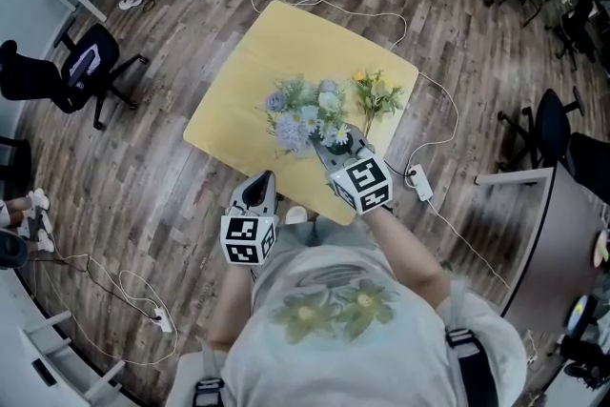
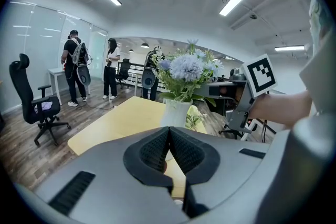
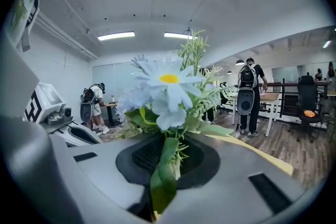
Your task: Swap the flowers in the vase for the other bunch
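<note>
Two flower bunches, one vase, one table, two grippers.

- Blue-and-white bunch (image 1: pixel 303 114): one, standing in the white vase (image 2: pixel 175 113) on the near half of the yellow table (image 1: pixel 257 52). Its blooms hide the vase from the head view.
- Yellow bunch (image 1: pixel 376 93): one, lying flat on the tabletop just beside the vase, toward the table's right corner.
- Right gripper (image 1: pixel 324 146): arm stretched forward, marker cube uppermost, nose tilted slightly down into the base of the blue-and-white bunch. Its jaws are clamped on the green stems and a leaf, low under the blooms.
- Left gripper (image 1: pixel 259 186): drawn back over the table's near edge and pointing toward the vase, apart from it. Its jaws are pressed together with nothing between them.
- Room: the table's far half and left corner are bare. Wood floor lies open on all sides, crossed by cables, with one power strip (image 1: pixel 419 183) by the table's right edge. A black office chair (image 1: pixel 81 71) stands well apart at left.
</note>
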